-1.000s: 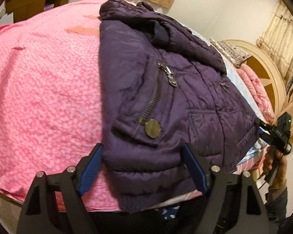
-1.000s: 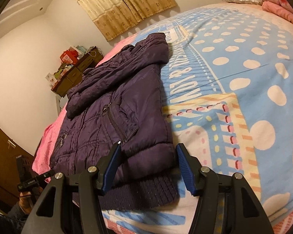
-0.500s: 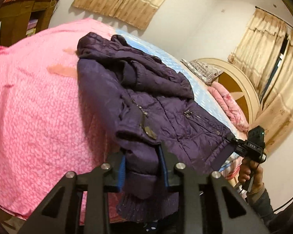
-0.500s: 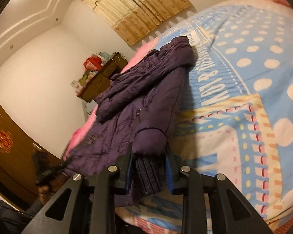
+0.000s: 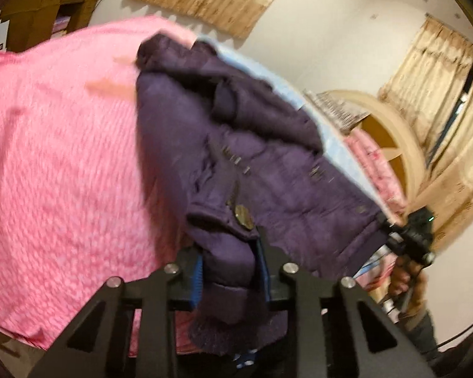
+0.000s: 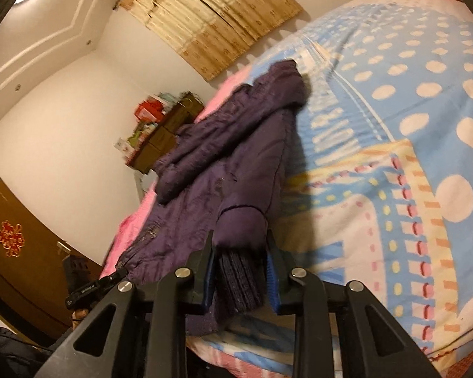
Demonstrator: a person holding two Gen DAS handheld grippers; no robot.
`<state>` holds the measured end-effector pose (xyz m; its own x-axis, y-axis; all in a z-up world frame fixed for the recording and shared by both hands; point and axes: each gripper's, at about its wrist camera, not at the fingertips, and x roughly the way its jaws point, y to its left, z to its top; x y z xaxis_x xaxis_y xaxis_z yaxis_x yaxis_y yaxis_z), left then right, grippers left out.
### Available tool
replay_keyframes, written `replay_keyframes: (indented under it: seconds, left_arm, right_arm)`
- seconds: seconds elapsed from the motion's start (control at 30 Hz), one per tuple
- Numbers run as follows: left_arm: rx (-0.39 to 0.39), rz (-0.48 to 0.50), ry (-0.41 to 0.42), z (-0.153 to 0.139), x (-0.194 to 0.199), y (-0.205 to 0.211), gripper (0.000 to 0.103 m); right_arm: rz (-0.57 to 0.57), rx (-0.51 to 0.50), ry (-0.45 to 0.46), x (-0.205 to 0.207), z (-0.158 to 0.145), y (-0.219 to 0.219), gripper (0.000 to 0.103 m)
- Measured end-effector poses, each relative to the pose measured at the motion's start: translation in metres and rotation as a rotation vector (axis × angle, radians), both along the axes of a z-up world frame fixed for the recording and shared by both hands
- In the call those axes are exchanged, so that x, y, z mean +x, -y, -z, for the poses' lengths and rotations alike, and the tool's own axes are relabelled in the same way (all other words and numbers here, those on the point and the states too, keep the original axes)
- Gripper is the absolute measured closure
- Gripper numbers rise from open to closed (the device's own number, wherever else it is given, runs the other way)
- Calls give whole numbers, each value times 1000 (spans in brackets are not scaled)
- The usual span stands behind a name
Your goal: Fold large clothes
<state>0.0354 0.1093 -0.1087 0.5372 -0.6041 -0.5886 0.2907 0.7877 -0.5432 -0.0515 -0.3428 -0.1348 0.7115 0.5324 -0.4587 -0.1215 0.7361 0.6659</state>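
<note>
The purple padded jacket (image 5: 268, 170) lies spread across the bed (image 6: 409, 132), half on the pink blanket (image 5: 57, 163), half on the dotted blue cover. It looks soft, puffy and slippery, bulky more than heavy, so the firm knit hem seems the best hold. The left gripper (image 5: 230, 271) is clenched on one hem corner, the right gripper (image 6: 241, 278) on the other, ribbed edge between its pads.
</note>
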Motion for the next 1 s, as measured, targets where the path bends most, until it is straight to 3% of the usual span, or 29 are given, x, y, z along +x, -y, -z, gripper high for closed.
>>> replay_keyframes:
  seconds: [0.1, 0.53, 0.77, 1.0]
  left_arm:
    - [-50, 5, 38, -23, -1, -2, 77]
    - [-309, -13, 28, -65, 55, -13, 79]
    - [-460, -71, -38, -71, 117, -38, 79]
    - [-525, -160, -157, -62, 199, -45, 79]
  right_arm:
    - [1, 39, 37, -2, -12, 0, 78]
    - [23, 196, 106, 44, -71, 3, 82]
    - [41, 235, 118, 106, -117, 5, 83]
    - [56, 183, 71, 212, -150, -9, 84]
